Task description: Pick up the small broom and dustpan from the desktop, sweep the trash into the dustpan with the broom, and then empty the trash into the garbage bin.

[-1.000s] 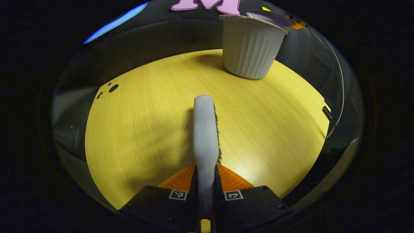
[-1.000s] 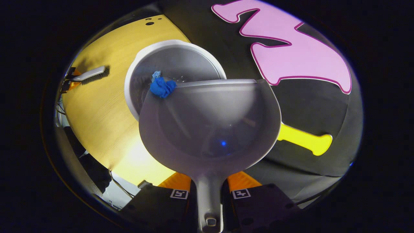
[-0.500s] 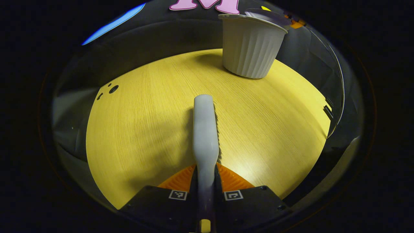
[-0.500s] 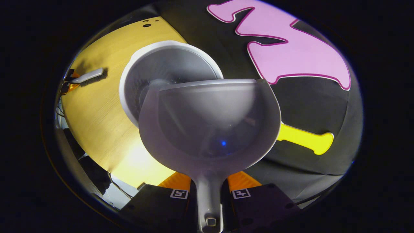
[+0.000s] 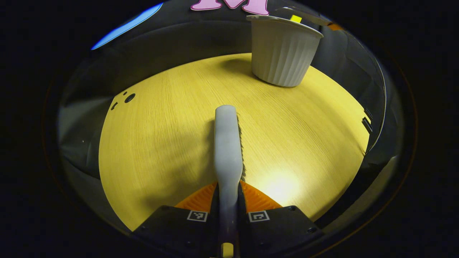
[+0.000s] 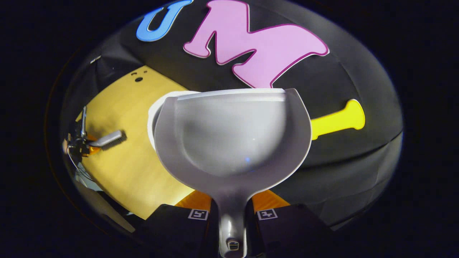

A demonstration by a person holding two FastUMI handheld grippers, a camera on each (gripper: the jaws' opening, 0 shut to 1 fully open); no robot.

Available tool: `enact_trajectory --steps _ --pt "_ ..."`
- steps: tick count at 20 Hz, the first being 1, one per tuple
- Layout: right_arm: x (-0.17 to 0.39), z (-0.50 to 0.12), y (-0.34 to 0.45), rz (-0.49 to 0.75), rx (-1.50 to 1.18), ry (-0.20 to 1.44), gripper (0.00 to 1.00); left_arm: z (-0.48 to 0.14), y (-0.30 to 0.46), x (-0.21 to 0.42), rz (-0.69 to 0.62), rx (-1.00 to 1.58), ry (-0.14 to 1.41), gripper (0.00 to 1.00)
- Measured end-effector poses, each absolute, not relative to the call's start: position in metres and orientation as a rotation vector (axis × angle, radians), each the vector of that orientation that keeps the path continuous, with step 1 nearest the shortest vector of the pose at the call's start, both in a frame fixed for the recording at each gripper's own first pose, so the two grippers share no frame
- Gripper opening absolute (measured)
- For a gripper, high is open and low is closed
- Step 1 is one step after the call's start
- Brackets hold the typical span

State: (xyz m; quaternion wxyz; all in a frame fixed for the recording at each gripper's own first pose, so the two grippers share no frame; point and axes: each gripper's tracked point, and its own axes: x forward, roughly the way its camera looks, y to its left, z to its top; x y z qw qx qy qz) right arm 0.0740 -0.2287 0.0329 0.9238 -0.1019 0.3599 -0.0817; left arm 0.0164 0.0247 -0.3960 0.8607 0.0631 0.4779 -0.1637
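My right claw (image 6: 231, 212) clamped on dustpan (image 6: 233, 136) handle, pan empty, raised above bin (image 6: 155, 114) rim. My left claw (image 5: 228, 213) clamped on broom (image 5: 227, 143), parked low over bench (image 5: 161, 143), clear of bin. Dump looks done.

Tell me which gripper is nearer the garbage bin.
Right. The right gripper holds the dustpan just in front of the garbage bin, hiding most of it. The left gripper, shut on the broom, sits across the desktop from it.
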Motion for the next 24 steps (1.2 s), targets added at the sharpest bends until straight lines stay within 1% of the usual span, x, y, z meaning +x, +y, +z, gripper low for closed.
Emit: enact_trajectory --steps 2,3,4,5,9,10,11,12,13,18,21,24 --pt "0.062 0.043 -0.212 -0.154 -0.175 0.692 0.34 -0.398 0.027 0.017 -0.333 0.127 1.006 0.27" --pt "0.055 0.049 -0.204 -0.151 -0.160 0.668 0.34 -0.397 0.028 0.016 -0.327 0.124 1.007 0.30" --pt "0.045 0.052 -0.195 -0.138 -0.145 0.655 0.34 -0.397 0.028 0.016 -0.322 0.124 1.008 0.27" --pt "0.036 0.053 -0.183 -0.121 -0.128 0.645 0.34 -0.397 0.029 0.015 -0.318 0.126 1.009 0.27" --pt "0.007 0.035 -0.131 -0.020 -0.062 0.669 0.34 -0.397 0.029 0.014 -0.310 0.130 1.011 0.27" --pt "0.002 0.026 -0.117 0.001 -0.049 0.680 0.34 -0.397 0.029 0.014 -0.307 0.130 1.011 0.30" --pt "-0.004 0.013 -0.102 0.030 -0.035 0.703 0.34 -0.397 0.030 0.013 -0.303 0.128 1.012 0.27" --pt "-0.011 0.000 -0.089 0.056 -0.027 0.730 0.34 -0.397 0.029 0.013 -0.300 0.126 1.013 0.30" --pt "-0.015 -0.016 -0.075 0.083 -0.022 0.754 0.34 -0.397 0.029 0.013 -0.298 0.125 1.014 0.27" --pt "-0.035 -0.086 -0.018 0.208 -0.032 0.882 0.34 -0.397 0.031 0.012 -0.282 0.122 1.016 0.27" --pt "-0.023 -0.123 0.003 0.264 -0.071 0.922 0.34 -0.397 0.031 0.013 -0.269 0.117 1.021 0.27" --pt "-0.009 -0.156 0.023 0.317 -0.054 0.942 0.34 -0.398 0.030 0.012 -0.246 0.114 1.027 0.27"
